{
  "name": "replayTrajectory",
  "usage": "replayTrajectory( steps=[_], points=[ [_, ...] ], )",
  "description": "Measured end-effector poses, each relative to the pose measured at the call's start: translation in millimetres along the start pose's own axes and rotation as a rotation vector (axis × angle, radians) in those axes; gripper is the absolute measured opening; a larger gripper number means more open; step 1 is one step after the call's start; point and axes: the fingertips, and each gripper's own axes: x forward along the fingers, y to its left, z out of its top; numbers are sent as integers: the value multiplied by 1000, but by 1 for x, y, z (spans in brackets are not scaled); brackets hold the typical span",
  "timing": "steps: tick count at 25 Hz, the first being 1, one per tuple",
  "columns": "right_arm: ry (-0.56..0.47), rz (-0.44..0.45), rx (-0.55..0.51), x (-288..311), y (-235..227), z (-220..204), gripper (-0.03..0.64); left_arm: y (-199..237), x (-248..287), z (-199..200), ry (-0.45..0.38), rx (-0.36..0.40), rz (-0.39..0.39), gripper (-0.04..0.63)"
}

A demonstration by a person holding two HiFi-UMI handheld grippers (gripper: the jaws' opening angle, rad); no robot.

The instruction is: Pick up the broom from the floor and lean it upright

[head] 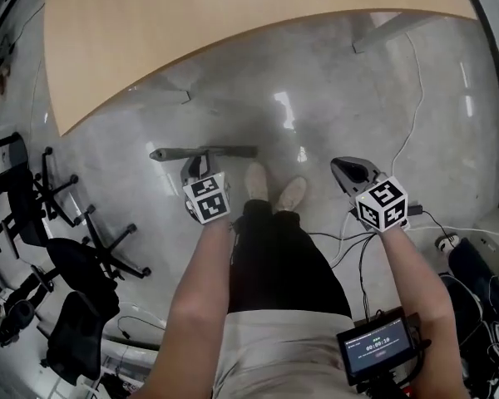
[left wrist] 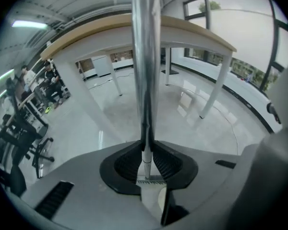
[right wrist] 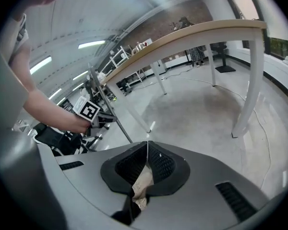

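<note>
The broom's grey handle (head: 224,151) lies across the head view just ahead of the person's shoes, and my left gripper (head: 198,165) is shut on it. In the left gripper view the handle (left wrist: 145,56) rises straight up out of the closed pads, in front of the table. The right gripper view shows that handle (right wrist: 108,107) as a thin slanted pole, with the left gripper (right wrist: 92,115) holding it. My right gripper (head: 349,171) hovers to the right of the shoes, apart from the broom. Its jaws (right wrist: 147,145) meet at the tips with nothing between them. The broom's head is not clearly seen.
A large wooden table (head: 233,23) on white legs (right wrist: 247,85) stands ahead. Several black office chairs (head: 66,223) crowd the left. Cables (head: 416,106) trail over the floor at right. The person's shoes (head: 274,191) stand between the grippers. People sit far back (left wrist: 48,83).
</note>
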Motion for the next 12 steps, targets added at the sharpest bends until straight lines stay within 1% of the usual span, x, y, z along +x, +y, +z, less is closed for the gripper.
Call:
replayTrajectory(
  steps=[3,6,8,10,12],
  points=[
    [23,41,-39,14,12,12,18,18,-3,-13,29,-108,58,75],
    [44,85,-60,29,27,19,18,32,4,-22,57,-182,99,75],
    [56,102,-67,33,32,23,18,37,16,-27,79,-224,114,75],
    [60,100,-59,34,32,27,18,40,29,-24,86,-257,114,75],
    [60,94,-42,37,30,30,18,43,40,-11,74,-256,108,75]
  ],
)
